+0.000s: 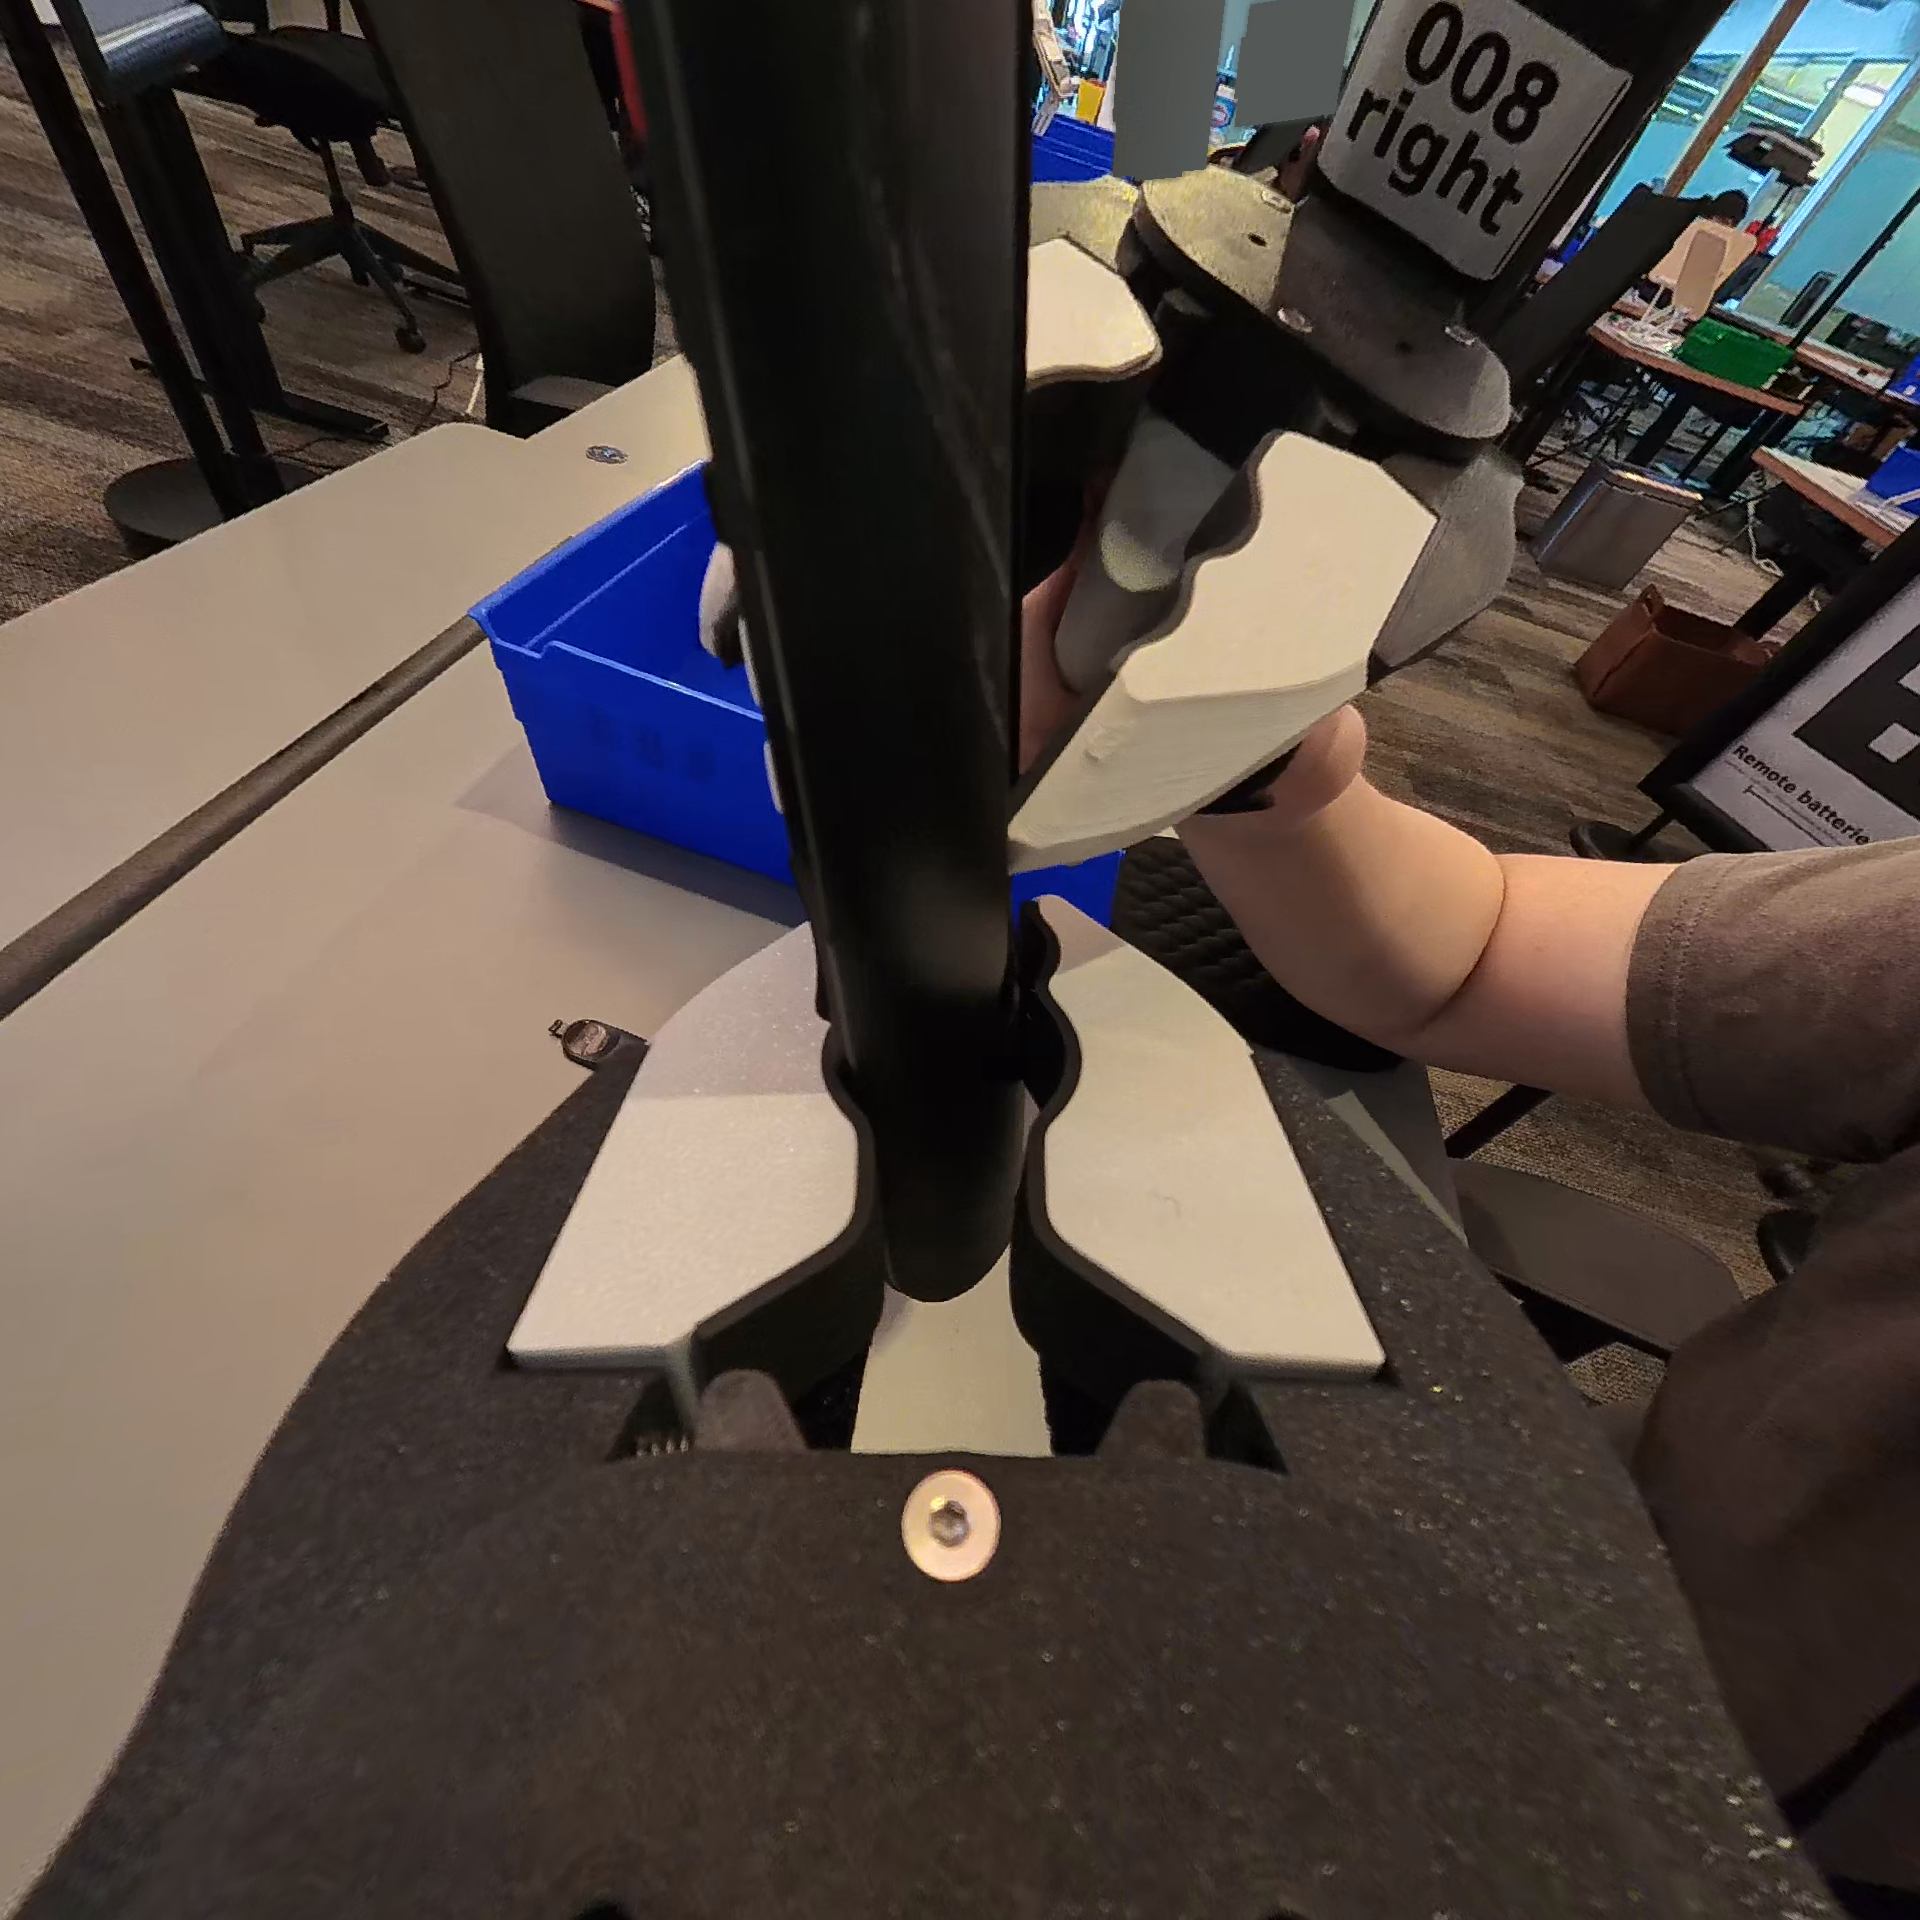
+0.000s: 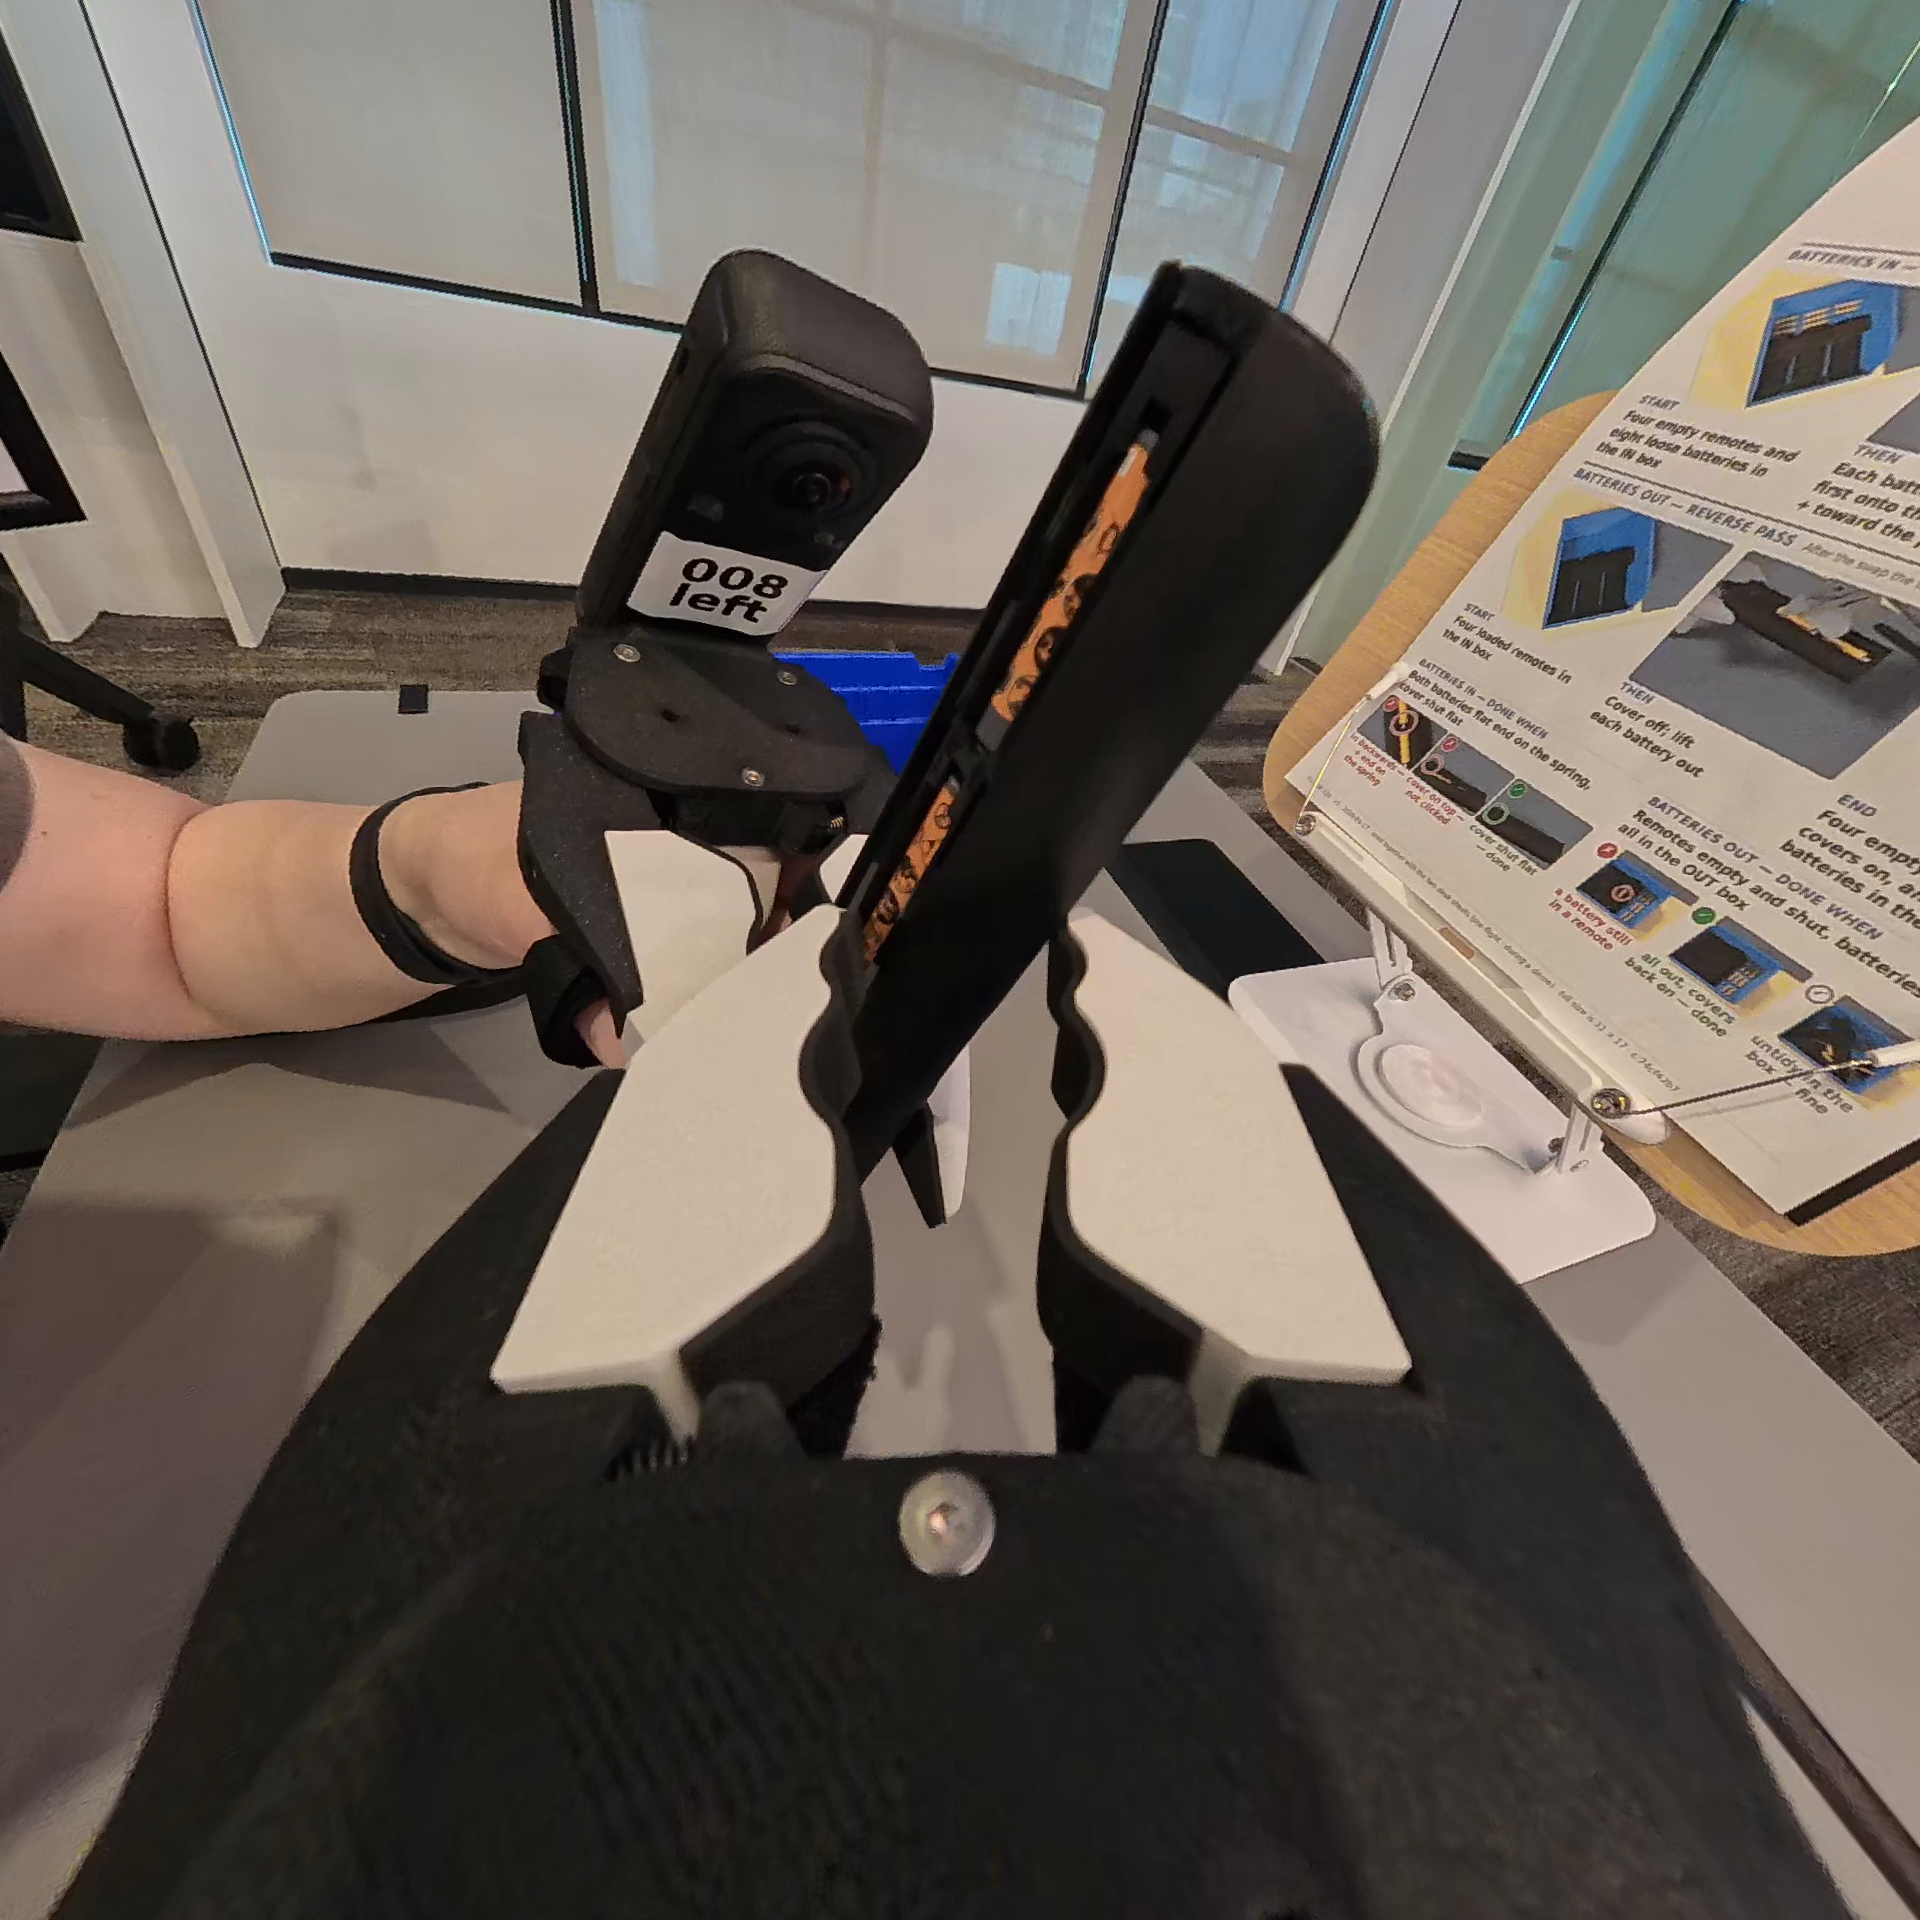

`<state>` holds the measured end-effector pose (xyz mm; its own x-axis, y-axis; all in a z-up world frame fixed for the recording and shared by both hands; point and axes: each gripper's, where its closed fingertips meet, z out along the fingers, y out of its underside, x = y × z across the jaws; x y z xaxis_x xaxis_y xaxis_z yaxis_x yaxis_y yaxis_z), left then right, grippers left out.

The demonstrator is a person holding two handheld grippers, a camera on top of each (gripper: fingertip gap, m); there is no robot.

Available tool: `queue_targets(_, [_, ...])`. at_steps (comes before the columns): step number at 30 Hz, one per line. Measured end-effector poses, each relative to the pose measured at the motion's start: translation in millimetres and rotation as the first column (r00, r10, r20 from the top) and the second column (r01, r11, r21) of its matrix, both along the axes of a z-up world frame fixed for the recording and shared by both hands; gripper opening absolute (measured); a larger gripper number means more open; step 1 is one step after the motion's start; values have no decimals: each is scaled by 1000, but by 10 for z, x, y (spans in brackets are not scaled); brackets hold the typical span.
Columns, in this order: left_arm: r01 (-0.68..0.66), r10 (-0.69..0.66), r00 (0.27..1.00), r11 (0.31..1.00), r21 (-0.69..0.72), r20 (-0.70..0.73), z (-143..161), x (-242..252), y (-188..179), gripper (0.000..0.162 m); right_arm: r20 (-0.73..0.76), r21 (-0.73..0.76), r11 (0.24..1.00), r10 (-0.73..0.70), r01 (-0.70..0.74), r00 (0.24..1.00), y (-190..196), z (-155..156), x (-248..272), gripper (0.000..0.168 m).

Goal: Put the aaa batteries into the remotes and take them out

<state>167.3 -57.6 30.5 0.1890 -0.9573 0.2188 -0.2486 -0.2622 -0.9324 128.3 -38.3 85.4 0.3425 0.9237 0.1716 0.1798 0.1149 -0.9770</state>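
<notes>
A: Black remote (image 1: 883, 623), upright betw the left gripper (image 1: 940, 1049) fingers, pinched at its lower end, over the bench (image 1: 260, 1039).

B: Prob so the open back faces the right gripper (image 2: 951, 1029). Its fingers stand narrow, not clamped. Only right view shows orange batteries (image 2: 1070, 613) inside; left sees blue bin (image 1: 623, 675).

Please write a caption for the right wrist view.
Black remote with its battery bay open, orange batteries inside, standing between the right gripper's fingers.
</notes>
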Motion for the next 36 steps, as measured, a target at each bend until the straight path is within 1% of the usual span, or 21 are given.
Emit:
queue_targets(6, [16,-16,1000,1000,-21,14,6,2,-16,25,-11,36,999,-6,6,1000,-3,10,-6,35])
queue_targets(10, [-3,3,1000,1000,16,-6,6,-14,13,25,-30,34,999,-2,3,1000,1,18,-9,35])
queue_targets(15, [-18,23,999,994,106,-42,-6,-34,58,25,-49,49,999,4,-2,999,-10,34,-11,34])
queue_targets(19, [-14,21,998,991,136,-52,28,-45,31,25,-59,135,991,9,-1,998,-61,82,-14,34])
queue_targets(22, [-16,26,997,990,138,-68,45,-72,22,25,-59,168,986,26,-15,998,-77,91,-16,35])
queue_targets(24, [-24,38,995,989,143,-93,37,-86,16,25,-43,244,970,16,-5,999,-95,96,1,38])
queue_targets(27, [-45,66,990,984,171,-121,40,-109,20,25,10,387,921,-52,44,999,-109,97,4,46])
queue_targets(29, [-61,89,986,979,192,-142,22,-124,43,25,37,401,914,-73,52,997,-104,81,5,48])
queue_targets(32, [-59,86,987,980,191,-137,38,-112,24,25,42,411,910,-80,56,996,-114,100,20,49])
queue_targets(36, [-102,148,975,961,258,-165,39,-148,84,25,57,506,854,-173,120,983,-93,143,34,54])
